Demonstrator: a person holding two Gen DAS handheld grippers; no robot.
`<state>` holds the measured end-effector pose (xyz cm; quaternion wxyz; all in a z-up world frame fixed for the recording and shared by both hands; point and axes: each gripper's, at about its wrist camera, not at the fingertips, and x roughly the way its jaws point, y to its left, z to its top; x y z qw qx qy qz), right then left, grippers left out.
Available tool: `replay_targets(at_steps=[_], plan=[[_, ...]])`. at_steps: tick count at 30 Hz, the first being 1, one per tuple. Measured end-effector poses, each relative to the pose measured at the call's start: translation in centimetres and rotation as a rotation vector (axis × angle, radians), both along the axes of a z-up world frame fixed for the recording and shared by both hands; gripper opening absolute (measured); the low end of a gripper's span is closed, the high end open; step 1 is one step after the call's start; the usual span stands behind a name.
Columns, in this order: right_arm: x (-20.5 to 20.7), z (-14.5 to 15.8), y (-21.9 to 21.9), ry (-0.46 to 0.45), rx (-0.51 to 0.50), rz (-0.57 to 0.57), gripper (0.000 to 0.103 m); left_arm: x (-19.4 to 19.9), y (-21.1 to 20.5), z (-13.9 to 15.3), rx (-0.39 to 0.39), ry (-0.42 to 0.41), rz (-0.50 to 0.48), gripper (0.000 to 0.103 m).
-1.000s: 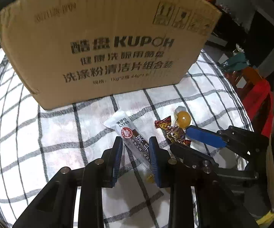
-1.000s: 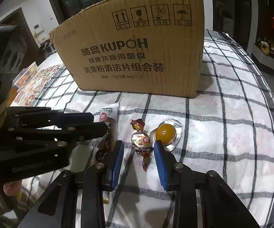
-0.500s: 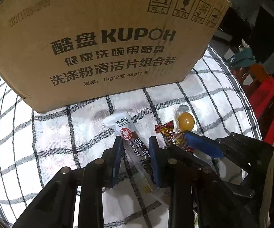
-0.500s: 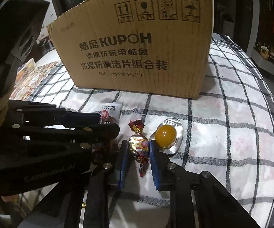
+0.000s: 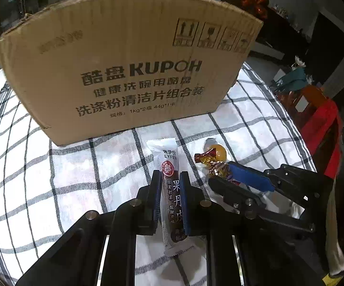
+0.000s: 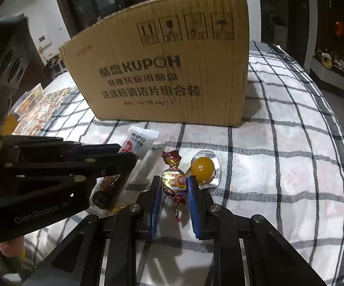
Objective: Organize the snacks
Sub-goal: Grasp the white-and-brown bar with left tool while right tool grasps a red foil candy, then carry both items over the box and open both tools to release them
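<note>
Pinching a long snack bar (image 5: pixel 172 197) between its two blue pads, the left gripper (image 5: pixel 170 178) has its jaws closed on the bar's dark middle, the white end of the wrapper pointing ahead toward the cardboard box (image 5: pixel 134 71). The right gripper (image 6: pixel 174 186) likewise has its jaws pressed onto a foil-wrapped candy (image 6: pixel 174 178) — the twisted red ends stick out in front of and behind the pads. Both snacks sit low over the checked tablecloth (image 6: pixel 279 166); whether they are lifted clear of it cannot be told. Just to the right of the candy, touching or nearly touching the right pad, lies a round orange sweet (image 6: pixel 203 166) in a clear blister pack. The two grippers are side by side, close together — the left one's black frame fills the left edge of the right wrist view. The box stands upright on the cloth beyond the snacks, printed face toward the cameras.
</note>
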<state>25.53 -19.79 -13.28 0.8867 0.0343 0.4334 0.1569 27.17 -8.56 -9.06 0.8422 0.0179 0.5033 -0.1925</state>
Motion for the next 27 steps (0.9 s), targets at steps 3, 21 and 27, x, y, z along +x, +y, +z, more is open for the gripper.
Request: replay_targets(at_steps=[3,21,27], plan=[[-0.4,0.8,-0.2,-0.014,0.017,-0.01,0.023,-0.8,0.3,0.7,-0.005,-0.02,0.004,0.016],[-2.8,8.7,-1.3,-0.187,0.085,-0.055,0.023,-4.4,2.0,8.6,-0.052,-0.231,-0.009,0.015],[-2.5,11.4,-1.5,-0.247,0.096,-0.059,0.023,-4.8,2.4,11.6,-0.064,-0.322,-0.015,0.015]])
